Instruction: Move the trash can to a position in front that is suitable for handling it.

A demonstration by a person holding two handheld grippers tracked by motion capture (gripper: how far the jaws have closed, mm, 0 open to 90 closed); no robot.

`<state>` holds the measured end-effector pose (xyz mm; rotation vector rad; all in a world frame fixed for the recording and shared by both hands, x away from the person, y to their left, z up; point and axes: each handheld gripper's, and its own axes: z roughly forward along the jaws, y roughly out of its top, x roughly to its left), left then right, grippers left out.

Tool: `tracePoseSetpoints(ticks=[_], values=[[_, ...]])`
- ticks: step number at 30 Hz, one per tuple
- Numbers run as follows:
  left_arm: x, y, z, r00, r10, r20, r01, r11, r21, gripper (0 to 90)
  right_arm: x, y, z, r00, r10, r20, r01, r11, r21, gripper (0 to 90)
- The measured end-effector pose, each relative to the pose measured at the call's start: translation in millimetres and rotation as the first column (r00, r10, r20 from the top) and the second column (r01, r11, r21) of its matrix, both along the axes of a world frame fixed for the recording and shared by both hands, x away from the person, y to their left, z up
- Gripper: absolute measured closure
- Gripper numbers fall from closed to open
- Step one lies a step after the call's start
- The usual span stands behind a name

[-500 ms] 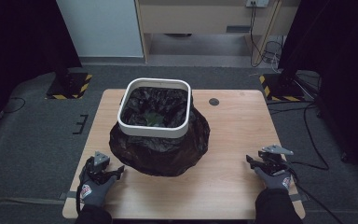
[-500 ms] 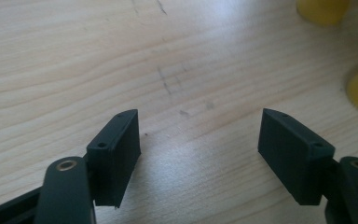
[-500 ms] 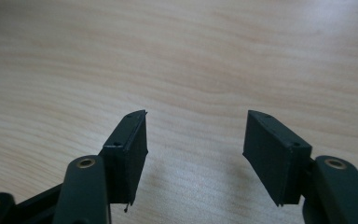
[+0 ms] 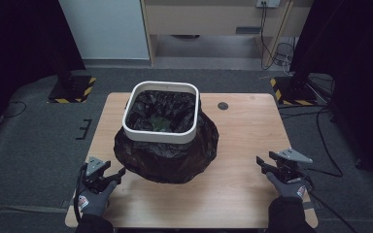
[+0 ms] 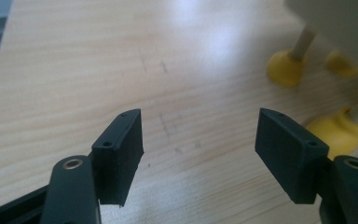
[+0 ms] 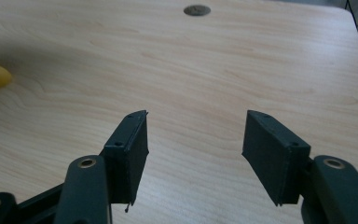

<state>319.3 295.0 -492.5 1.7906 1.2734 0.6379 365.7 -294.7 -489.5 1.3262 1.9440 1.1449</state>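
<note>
The white bin [image 4: 160, 112], lined with a black bag [image 4: 167, 155], stands mid-surface [image 4: 243, 136]. Left tongs [image 4: 108, 175] at 7 o'clock and right tongs [image 4: 267, 166] at 4 o'clock gape empty – hardly shifted since a moment ago, so the bag – unhandled – awaits a first reach

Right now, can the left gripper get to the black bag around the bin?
Probably yes: the left gripper is open and empty, with bare table between it and the black bag draped around the white bin.
</note>
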Motion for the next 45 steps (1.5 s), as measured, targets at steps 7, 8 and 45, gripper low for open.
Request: tracePoseSetpoints(ticks=[7,8,45], values=[[-7.1,6.7,9.9,0.9994,0.019,0.031,-0.019,0.9998,-0.009,31.8,0.6,3.3,14.6,0.9989,0.023,0.042,-0.022,1.0,-0.004,39.8],[-8.0,7.3,12.2,0.999,0.02,0.041,-0.02,0.9998,0.0,31.9,0.9,4.7,16.9,0.9984,0.029,0.048,-0.029,1.0,-0.001,39.8],[-27.1,-27.2,55.5,0.9807,-0.095,0.171,0.091,0.9954,0.029,35.3,-11.1,62.1,73.7,0.9628,0.205,0.176,-0.214,0.976,0.034,40.8]])
